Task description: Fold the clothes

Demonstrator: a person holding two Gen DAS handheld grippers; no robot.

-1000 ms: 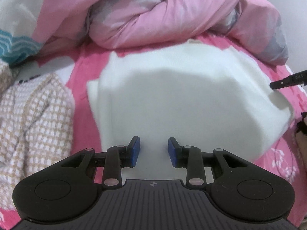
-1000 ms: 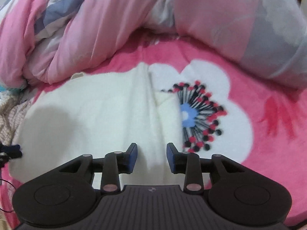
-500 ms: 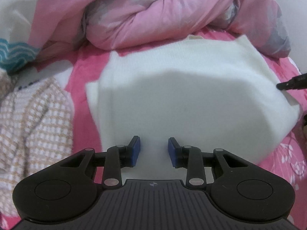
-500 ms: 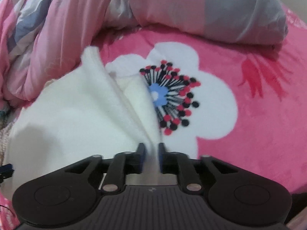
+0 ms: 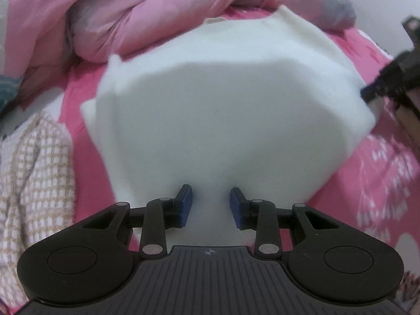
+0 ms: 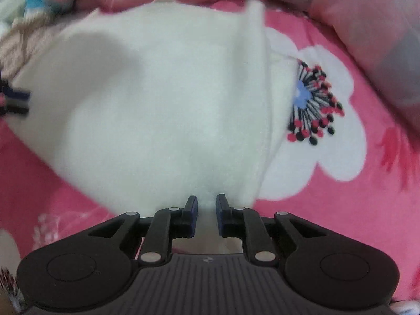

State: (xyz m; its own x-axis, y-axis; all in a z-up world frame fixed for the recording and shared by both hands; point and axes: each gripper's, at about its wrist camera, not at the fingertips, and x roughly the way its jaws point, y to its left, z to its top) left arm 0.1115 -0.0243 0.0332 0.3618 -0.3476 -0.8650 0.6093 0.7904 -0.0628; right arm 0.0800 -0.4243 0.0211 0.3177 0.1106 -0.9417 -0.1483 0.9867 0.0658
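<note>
Between both pairs of jaws hangs one white garment, spread over the pink flowered bed cover and drawn toward the two cameras along its near hem. On the left gripper the blue pads stand a fair way apart with white cloth filling the gap; whether they press it cannot be told. On the right gripper the jaws are closing, nearly together, with a narrow pinch of the same cloth between them. Each gripper points steeply down at the hem, so the garment runs away from both toward the bundled pink quilt, its long side lying across from one gripper to the other. Neither hand is clearly nearer; each has its own end of the hem. A folded-over edge runs along the right-hand side, beside the printed flower. By count: one white garment, two grippers, one checked garment lying off to the left, one quilt.
</note>
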